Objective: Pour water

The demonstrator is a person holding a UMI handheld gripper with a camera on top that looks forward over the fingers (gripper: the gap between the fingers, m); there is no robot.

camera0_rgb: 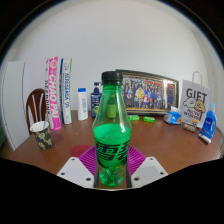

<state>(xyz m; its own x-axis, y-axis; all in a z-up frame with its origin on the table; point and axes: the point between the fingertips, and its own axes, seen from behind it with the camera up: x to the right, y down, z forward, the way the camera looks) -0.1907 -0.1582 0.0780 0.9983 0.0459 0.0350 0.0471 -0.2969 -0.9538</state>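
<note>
A green plastic bottle [111, 125] with a black cap stands upright between my fingers, its base low between the magenta pads. My gripper [111, 163] is closed on the bottle's lower body, both pads pressing its sides. A patterned paper cup [41, 134] stands on the brown round table [165, 142] to the left, beyond the fingers. The bottle's base is partly hidden by the fingers.
Behind the bottle stand tall pink and white boxes [58, 90], a white bottle [82, 103], a framed photo [150, 92], a white "GIFT" bag [194, 102] and a blue bottle [209, 122]. A wooden chair [35, 104] is at the far left.
</note>
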